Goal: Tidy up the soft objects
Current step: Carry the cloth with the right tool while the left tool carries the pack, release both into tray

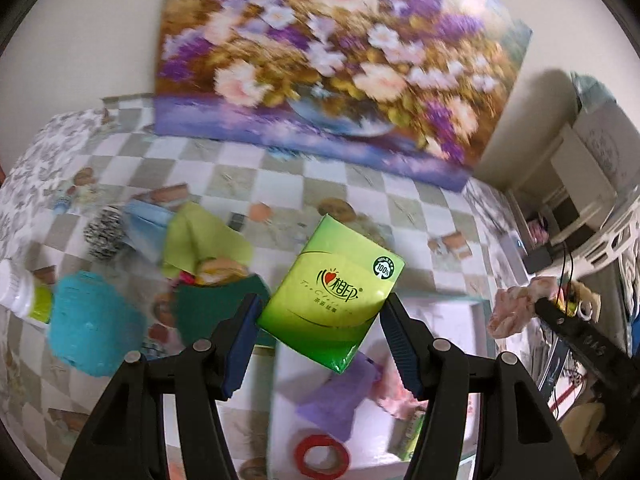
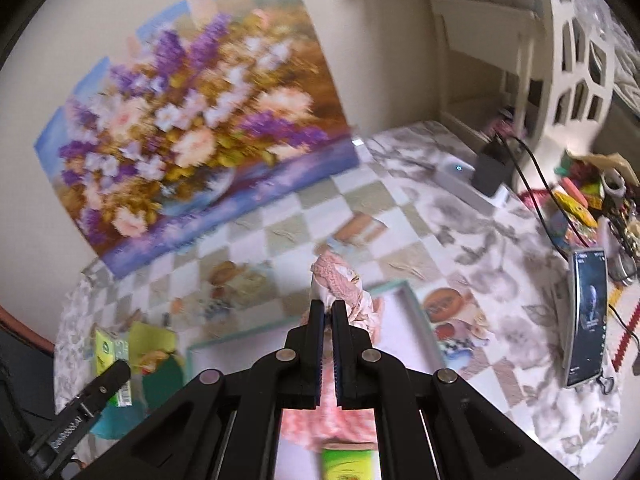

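Left tongs (image 1: 320, 320) clamp a glossy green tissue pack (image 1: 332, 292) (boxy, tilted). Right tongs (image 2: 328, 308) pinch a pink knitted cloth (image 2: 340, 280), frilly and limp.

Green tissue pack (image 1: 335, 295): glossy, tilted on a corner, held aloft between blue-padded fingers (image 1: 245, 330) above the white tray (image 1: 448, 312).
Pink cloth (image 2: 347, 292): knitted and floral fabric, bunched, pinched upright over the tray.
Purple cloth (image 1: 338, 394): lies flat in the tray, beside a red ring (image 1: 321, 456).
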